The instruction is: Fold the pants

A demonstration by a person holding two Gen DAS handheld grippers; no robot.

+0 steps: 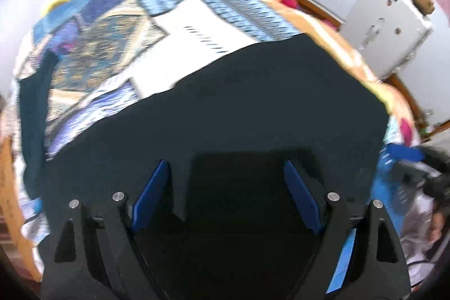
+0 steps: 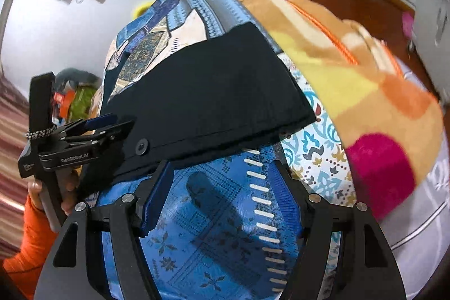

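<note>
Left gripper (image 1: 226, 182) fills the bottom of its own view, fingers (image 1: 153, 196) wide apart with nothing between them, over the pants (image 1: 225, 108). Pants: dark, laid flat on the patchwork bedspread (image 1: 112, 52), filling centre frame; fabric detail lost to blur and darkness. Their far left edge runs into shadow.

Right gripper (image 2: 222, 187) at lower centre of its view, fingers (image 2: 157, 196) moderately apart, empty, over blue-patterned cover (image 2: 213, 215). Pants (image 2: 202, 92) lie just above it at centre frame, one corner with a button (image 2: 141, 145) at centre left. Left gripper (image 2: 98, 123) appears at left edge, seen side-on, held by a hand (image 2: 67, 184) with orange sleeve (image 2: 31, 238); the hand is mostly hidden behind the handle.

Orange blanket (image 2: 351, 69) piled at right, beside the pants. Fridge (image 1: 388, 27) upper right, blurred.
</note>
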